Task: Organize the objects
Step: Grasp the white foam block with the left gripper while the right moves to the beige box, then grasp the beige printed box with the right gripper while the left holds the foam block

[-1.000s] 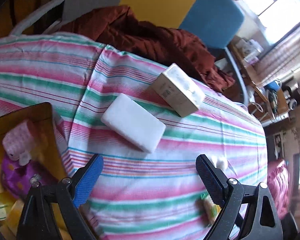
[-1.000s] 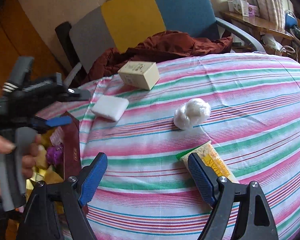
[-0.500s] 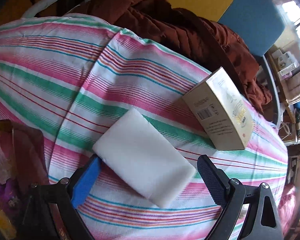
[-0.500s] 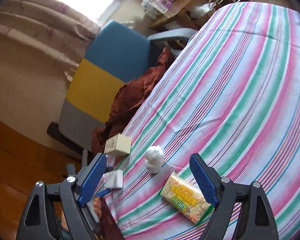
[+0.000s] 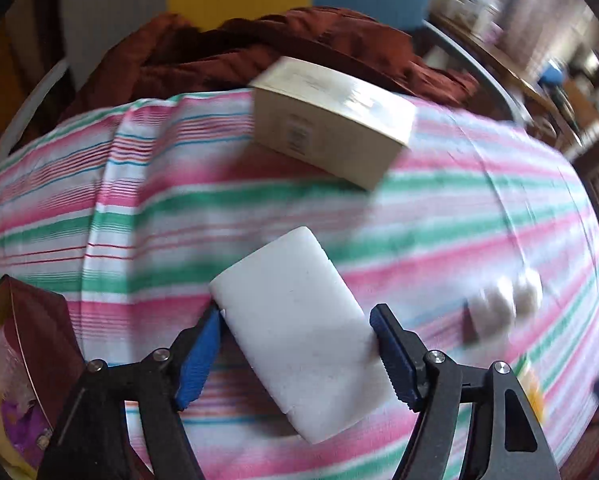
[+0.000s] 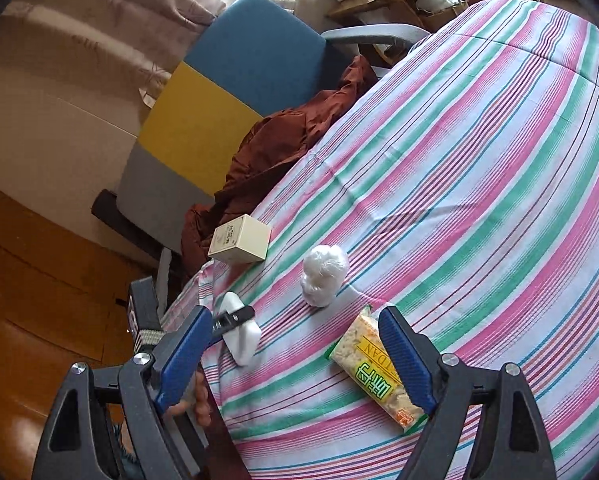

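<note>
White block (image 5: 299, 320) sits between the left gripper (image 5: 295, 356) fingers, pads touching or nearly touching both long sides — looks like a grip closing on it, though I can't tell if it's off the cloth. It's rounded-corner, matte, foam- or soap-like; should compress slightly.

Box (image 5: 23, 364) at 8 o'clock in the left view, dark red wall, already holds wrapped pinkish and purple items — so, judging by that, sorting is partly done.

Still out on the striped tablecloth (image 6: 479, 160): beige carton (image 6: 241, 240) at 12 o'clock from the block, rigid with sharp edges; crinkly white plastic-wrapped ball (image 6: 325, 274); glossy flat snack packet (image 6: 375, 368).

Right gripper (image 6: 295, 354) is spread wide, empty, with the packet beside its right finger. Brown cloth (image 6: 283, 148) is heaped on the chair (image 6: 235, 80) beyond.
</note>
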`<move>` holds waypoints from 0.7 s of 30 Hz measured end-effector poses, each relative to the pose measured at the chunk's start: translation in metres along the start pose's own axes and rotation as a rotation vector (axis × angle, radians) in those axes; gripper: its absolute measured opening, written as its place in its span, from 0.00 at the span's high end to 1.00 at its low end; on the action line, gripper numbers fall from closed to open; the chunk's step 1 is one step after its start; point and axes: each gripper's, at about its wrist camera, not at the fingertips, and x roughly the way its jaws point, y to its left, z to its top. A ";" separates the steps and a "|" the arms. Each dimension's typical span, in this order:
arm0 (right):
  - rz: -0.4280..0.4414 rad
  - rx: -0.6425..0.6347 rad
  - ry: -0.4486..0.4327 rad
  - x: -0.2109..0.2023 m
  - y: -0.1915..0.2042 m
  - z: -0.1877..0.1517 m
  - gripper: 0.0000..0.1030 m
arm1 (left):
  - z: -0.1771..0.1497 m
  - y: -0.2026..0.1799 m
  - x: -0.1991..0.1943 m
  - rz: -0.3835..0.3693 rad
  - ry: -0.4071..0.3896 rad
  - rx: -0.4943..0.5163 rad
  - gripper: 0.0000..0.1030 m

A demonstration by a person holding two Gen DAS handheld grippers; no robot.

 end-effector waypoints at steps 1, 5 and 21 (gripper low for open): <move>-0.007 -0.007 0.004 0.001 0.000 -0.001 0.15 | -0.007 -0.005 -0.001 0.013 -0.007 0.030 0.27; -0.043 -0.054 0.025 0.006 0.006 -0.004 0.15 | -0.019 -0.010 -0.006 0.029 -0.028 0.046 0.27; -0.219 -0.664 0.203 0.092 0.115 0.027 0.15 | -0.007 0.004 0.003 -0.070 -0.095 -0.094 0.30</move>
